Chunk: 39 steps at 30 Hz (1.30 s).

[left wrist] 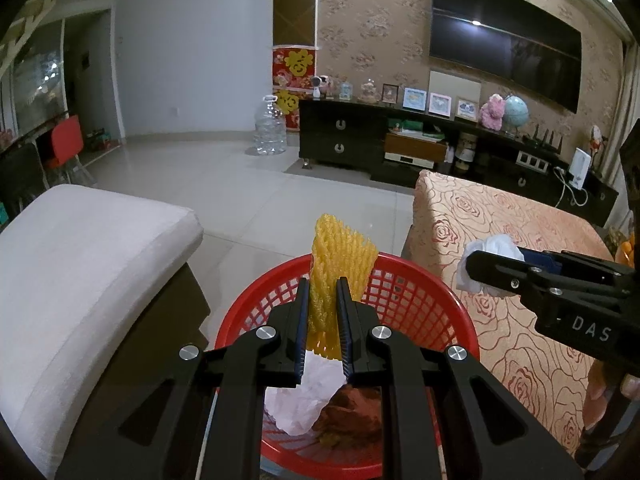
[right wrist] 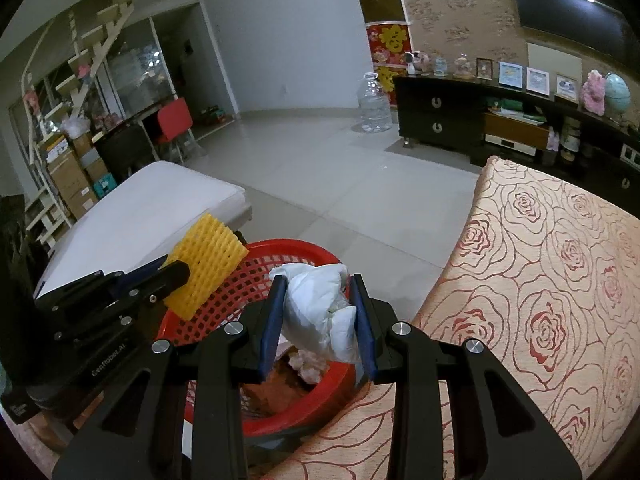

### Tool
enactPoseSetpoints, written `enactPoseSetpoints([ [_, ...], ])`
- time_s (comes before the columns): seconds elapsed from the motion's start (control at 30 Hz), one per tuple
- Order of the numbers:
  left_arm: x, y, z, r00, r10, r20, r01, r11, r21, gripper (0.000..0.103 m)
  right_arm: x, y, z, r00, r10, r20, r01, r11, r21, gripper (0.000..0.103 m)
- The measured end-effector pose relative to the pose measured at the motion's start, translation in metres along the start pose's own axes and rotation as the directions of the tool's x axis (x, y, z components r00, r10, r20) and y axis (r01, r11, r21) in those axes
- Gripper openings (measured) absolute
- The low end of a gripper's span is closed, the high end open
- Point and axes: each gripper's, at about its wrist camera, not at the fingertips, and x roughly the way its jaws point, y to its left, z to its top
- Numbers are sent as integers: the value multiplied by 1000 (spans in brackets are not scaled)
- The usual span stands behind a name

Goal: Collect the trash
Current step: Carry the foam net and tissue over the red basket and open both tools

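The left gripper [left wrist: 324, 284] pinches a yellow foam net [left wrist: 340, 256] upright, right over the red basket [left wrist: 420, 292], presumably so it will fall inside once let go. The basket sits on the floor between a pale cushion [left wrist: 80, 264] at its nine o'clock and the rose-patterned cover [left wrist: 520, 240] at its three o'clock; pale paper and brownish scraps already lie in it. The right gripper [right wrist: 320, 304] is clamped on crumpled white tissue [right wrist: 320, 308], poised above the basket's three o'clock rim, apparently next to drop.
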Motion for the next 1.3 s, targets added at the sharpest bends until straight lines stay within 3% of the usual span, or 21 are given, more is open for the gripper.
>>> enactPoseSetpoints([
  [0.7, -2, 10, -3, 999, 39, -23, -38, 999, 17, 13, 6, 5, 3, 999, 40, -8, -39, 999, 6, 32],
  [1.3, 17, 14, -15, 994, 53, -97, -49, 998, 41, 15, 32, 15, -2, 993, 98, -72, -97, 995, 17, 35],
])
